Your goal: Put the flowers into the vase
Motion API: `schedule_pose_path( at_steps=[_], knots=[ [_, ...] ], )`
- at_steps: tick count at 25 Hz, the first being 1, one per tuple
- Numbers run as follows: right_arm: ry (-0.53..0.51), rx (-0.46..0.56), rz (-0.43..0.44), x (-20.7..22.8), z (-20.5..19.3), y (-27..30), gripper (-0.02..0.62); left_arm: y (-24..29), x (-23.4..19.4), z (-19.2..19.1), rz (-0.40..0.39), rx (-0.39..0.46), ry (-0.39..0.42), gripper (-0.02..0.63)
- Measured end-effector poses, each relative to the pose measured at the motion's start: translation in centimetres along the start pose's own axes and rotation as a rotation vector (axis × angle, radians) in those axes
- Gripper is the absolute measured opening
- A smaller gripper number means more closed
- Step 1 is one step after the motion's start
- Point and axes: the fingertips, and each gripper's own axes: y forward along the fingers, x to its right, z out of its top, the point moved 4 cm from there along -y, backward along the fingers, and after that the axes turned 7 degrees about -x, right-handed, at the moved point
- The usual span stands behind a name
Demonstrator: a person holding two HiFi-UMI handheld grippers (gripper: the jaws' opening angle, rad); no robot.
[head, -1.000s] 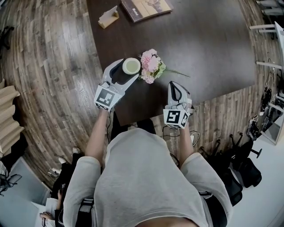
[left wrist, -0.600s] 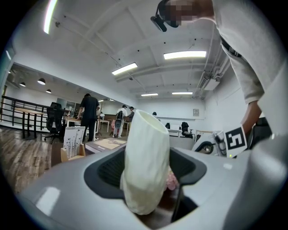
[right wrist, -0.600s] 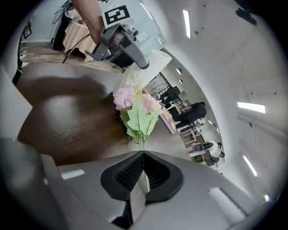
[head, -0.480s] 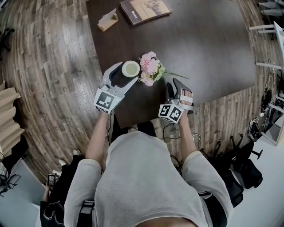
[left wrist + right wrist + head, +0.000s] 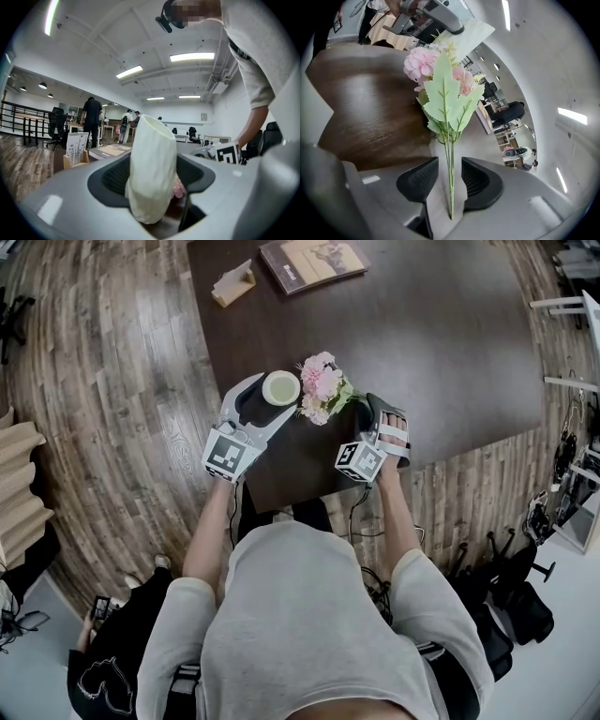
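A pale cream vase [image 5: 280,387] stands upright near the table's front edge, and my left gripper [image 5: 273,396] is shut on it. In the left gripper view the vase [image 5: 151,168] fills the gap between the dark pads. A bunch of pink flowers [image 5: 321,388] with green leaves lies on the dark table [image 5: 441,343], just right of the vase. My right gripper [image 5: 367,414] is at the stem end. Its jaws are opening, and the thin green stems [image 5: 450,159] run between the pads [image 5: 423,180] without touching either. The blooms [image 5: 440,77] point away from it.
A book [image 5: 312,261] and a small wooden card holder [image 5: 232,284] lie at the table's far side. The table's front edge runs just under both grippers. Wooden floor surrounds the table; chairs and gear stand at the right [image 5: 562,456]. People stand in the background [image 5: 92,119].
My right gripper came forward and down from the table's front edge to the flower stems, rolled, and went from shut to open around them. The left gripper and vase kept still.
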Motion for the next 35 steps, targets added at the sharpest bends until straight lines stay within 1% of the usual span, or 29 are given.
schedule_pose_path(
  at_steps=[2,5,6,10,13,15,16,19,21,24,26,27,29,32,35],
  knots=[
    [-0.013,-0.007,-0.011,0.2,0.1,0.4,0.142,0.0,0.0,0.0,-0.001,0.006,0.012,0.31],
    [-0.033,-0.028,-0.035,0.4,0.0,1.1,0.053,-0.1,0.1,0.0,0.001,-0.002,-0.003,0.31],
    [-0.036,-0.035,-0.037,0.4,-0.1,1.2,0.037,-0.1,0.1,0.0,0.001,-0.002,-0.002,0.31],
    [-0.019,-0.034,-0.041,0.9,-0.3,1.2,0.025,-0.1,0.1,0.1,0.0,0.006,0.02,0.31],
    [0.046,-0.025,-0.044,1.5,-0.6,0.8,0.023,-0.1,0.1,0.1,0.001,0.006,0.007,0.31],
    [0.138,-0.005,-0.042,2.2,-0.8,0.3,0.021,-0.1,0.0,0.1,0.001,0.007,0.005,0.31],
    [0.202,0.013,-0.04,2.8,-0.8,-0.1,0.02,-0.1,0.0,0.0,0.001,0.007,0.012,0.31],
    [0.447,0.11,-0.027,5.4,-0.3,-1.7,0.02,0.0,0.0,0.1,0.003,0.009,0.016,0.31],
    [0.628,0.202,0.008,7.5,0.4,-2.9,0.02,0.0,0.0,0.1,0.006,0.013,0.011,0.31],
    [0.91,0.382,0.123,10.5,2.2,-5.1,0.02,0.0,0.0,0.0,0.011,0.019,0.006,0.31],
    [1.054,0.505,0.198,12.4,3.5,-6.6,0.02,0.0,0.0,0.0,0.014,0.021,0.004,0.31],
    [1.1,0.563,0.227,13.2,4.2,-7.4,0.018,0.0,0.1,0.0,0.015,0.022,0.004,0.31],
    [1.145,0.673,0.269,14.7,5.6,-9.1,0.018,0.1,0.1,0.0,0.018,0.022,0.004,0.31],
    [1.137,0.794,0.307,16.2,7.9,-11.7,0.018,0.1,0.1,0.1,0.02,0.019,0.004,0.31],
    [1.101,0.863,0.323,17.4,9.9,-14.1,0.018,0.0,0.1,0.1,0.023,0.019,0.006,0.31]
  ],
)
